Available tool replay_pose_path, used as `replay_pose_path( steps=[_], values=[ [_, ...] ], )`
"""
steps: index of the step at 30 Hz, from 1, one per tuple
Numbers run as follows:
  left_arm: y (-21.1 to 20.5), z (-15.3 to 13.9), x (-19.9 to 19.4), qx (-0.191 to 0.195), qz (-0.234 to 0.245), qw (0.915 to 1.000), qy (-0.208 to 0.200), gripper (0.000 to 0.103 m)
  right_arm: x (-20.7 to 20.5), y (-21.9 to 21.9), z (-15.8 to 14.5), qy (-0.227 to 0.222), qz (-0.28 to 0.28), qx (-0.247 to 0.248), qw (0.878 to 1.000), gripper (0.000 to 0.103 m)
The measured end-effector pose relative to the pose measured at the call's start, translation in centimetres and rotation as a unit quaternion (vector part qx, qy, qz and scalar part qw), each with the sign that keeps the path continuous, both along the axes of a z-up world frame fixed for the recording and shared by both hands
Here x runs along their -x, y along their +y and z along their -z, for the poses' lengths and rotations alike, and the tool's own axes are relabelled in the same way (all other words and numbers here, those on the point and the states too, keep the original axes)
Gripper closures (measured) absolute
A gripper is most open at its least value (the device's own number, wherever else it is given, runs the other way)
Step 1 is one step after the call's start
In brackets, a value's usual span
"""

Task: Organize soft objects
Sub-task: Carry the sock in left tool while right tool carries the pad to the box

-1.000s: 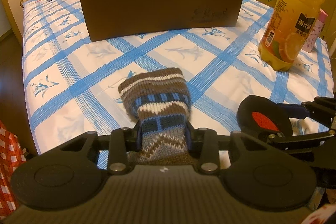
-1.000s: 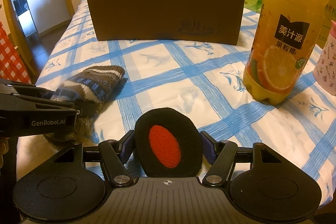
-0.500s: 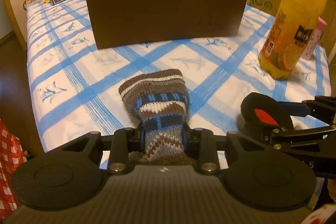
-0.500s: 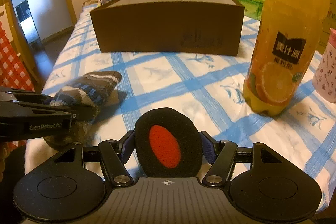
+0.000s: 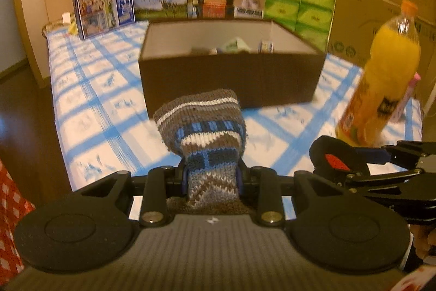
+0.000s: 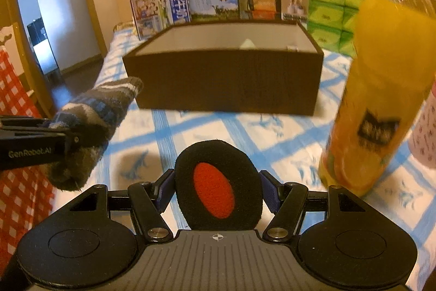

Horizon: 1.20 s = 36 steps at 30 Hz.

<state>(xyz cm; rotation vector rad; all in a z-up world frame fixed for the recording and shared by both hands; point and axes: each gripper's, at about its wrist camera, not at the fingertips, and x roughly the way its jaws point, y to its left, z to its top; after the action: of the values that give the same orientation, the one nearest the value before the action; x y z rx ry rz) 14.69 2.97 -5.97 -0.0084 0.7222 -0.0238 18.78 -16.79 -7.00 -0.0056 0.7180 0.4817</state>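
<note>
My left gripper (image 5: 212,176) is shut on a knitted brown, blue and white striped sock (image 5: 203,122) and holds it lifted above the bed; the sock also shows in the right wrist view (image 6: 95,113). My right gripper (image 6: 218,190) is shut on a black round soft pad with a red oval centre (image 6: 215,184), also lifted; the pad shows in the left wrist view (image 5: 335,157). A dark brown open box (image 5: 231,78) stands ahead on the bed, also in the right wrist view (image 6: 223,81), with a few small items inside.
A tall orange juice bottle (image 6: 376,105) stands right of the box, with a pink cup (image 6: 425,132) beside it. Books, green tissue packs (image 5: 299,4) and cardboard cartons line the far edge. The blue-checked bed sheet (image 5: 95,89) ends at the left, where the floor drops off.
Both grippers have risen with their objects, so the sock and pad hang above the bed. The inside of the box has come into view.
</note>
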Motion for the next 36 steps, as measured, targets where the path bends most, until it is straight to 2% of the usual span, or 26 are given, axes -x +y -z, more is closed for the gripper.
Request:
replay_pose_path(
  steps=[7, 14, 20, 28, 36],
  values=[
    [1.1, -3.4, -2.2, -0.013, 0.003, 0.9989, -0.045, 0.074, -3.2, 1.3, -3.1, -0.034, -0.003, -0.021, 0.999, 0.038],
    [2.0, -6.4, -6.8, -0.021, 0.013, 0.9964, -0.081, 0.074, -8.4, 2.8, -6.7, -0.068, 0.006, -0.053, 0.996, 0.038],
    [3.0, -7.9, -11.5, -0.025, 0.019, 0.9953, -0.092, 0.074, -13.0, 3.9, -8.5, -0.073, 0.014, -0.074, 0.995, 0.038],
    [4.1, -8.2, -17.8, -0.020, 0.027, 0.9963, -0.079, 0.074, -19.0, 5.4, -7.9, -0.047, 0.039, -0.089, 0.994, 0.038],
    [5.3, -6.1, -23.4, -0.016, 0.027, 0.9981, -0.053, 0.074, -23.6, 6.5, -5.9, -0.020, 0.061, -0.089, 0.994, 0.038]
  ],
)
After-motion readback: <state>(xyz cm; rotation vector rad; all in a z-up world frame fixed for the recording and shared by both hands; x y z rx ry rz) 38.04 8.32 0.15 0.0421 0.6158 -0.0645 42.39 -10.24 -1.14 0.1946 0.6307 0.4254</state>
